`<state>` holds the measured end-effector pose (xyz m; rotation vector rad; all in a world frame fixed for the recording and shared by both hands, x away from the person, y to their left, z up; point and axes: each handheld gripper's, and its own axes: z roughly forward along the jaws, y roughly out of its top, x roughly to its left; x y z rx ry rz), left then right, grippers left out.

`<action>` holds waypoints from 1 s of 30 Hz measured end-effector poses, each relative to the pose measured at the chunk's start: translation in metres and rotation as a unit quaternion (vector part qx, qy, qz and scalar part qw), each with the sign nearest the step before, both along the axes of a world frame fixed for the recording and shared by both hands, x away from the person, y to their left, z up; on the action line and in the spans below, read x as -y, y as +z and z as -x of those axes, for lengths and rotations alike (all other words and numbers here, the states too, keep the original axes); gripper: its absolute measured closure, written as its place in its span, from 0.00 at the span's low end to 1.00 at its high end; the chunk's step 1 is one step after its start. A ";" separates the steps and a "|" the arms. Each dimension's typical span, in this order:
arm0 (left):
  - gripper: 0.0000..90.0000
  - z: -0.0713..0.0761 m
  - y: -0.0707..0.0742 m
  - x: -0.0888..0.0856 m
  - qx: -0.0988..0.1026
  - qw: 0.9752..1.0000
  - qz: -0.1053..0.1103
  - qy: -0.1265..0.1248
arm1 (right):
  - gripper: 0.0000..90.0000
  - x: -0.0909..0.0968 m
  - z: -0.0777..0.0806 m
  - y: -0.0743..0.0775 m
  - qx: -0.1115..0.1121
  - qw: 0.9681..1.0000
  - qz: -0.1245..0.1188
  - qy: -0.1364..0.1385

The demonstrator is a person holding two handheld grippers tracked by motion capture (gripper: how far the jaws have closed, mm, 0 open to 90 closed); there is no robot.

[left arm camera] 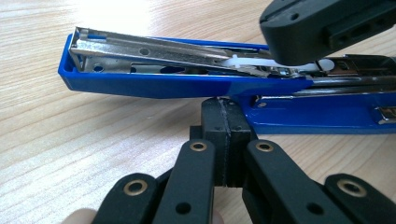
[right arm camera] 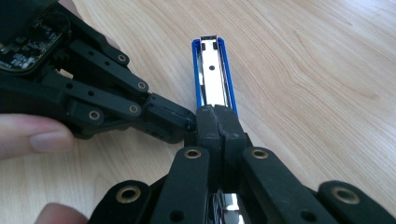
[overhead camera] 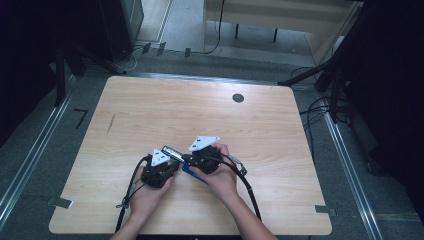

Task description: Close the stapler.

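Observation:
A blue stapler [overhead camera: 171, 150] lies on the wooden table [overhead camera: 150, 110], hinged open so its metal staple rail [left arm camera: 154, 52] stands above the blue base [left arm camera: 322, 114]. My left gripper [left arm camera: 223, 114] is shut with nothing between its jaws, and its tips touch the stapler's blue side near the hinge. My right gripper [right arm camera: 217, 122] is also shut and rests its tips on top of the metal rail [right arm camera: 212, 79]. From the left gripper view, the right gripper [left arm camera: 299, 37] presses down by the white plastic pusher. In the right gripper view the left gripper [right arm camera: 175, 119] comes in from the left.
Both hands [overhead camera: 220, 180] sit near the table's front edge, with cables [overhead camera: 250, 192] trailing back toward the person. A dark round grommet [overhead camera: 238, 98] is set in the tabletop at the far right. Dark stands and floor cables surround the table.

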<state>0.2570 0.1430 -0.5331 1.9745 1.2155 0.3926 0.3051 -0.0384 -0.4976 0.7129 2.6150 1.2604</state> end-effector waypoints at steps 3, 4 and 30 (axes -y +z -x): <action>1.00 -0.001 0.000 0.000 0.000 1.000 0.003 0.006 | 1.00 -0.004 -0.003 0.000 -0.001 1.000 0.002 0.000; 1.00 -0.001 0.000 0.000 -0.001 1.000 0.003 0.006 | 1.00 -0.006 -0.003 0.000 -0.001 1.000 0.002 -0.001; 1.00 -0.001 0.002 -0.001 0.012 0.999 0.033 0.007 | 1.00 -0.013 -0.010 0.006 0.011 1.000 0.009 0.003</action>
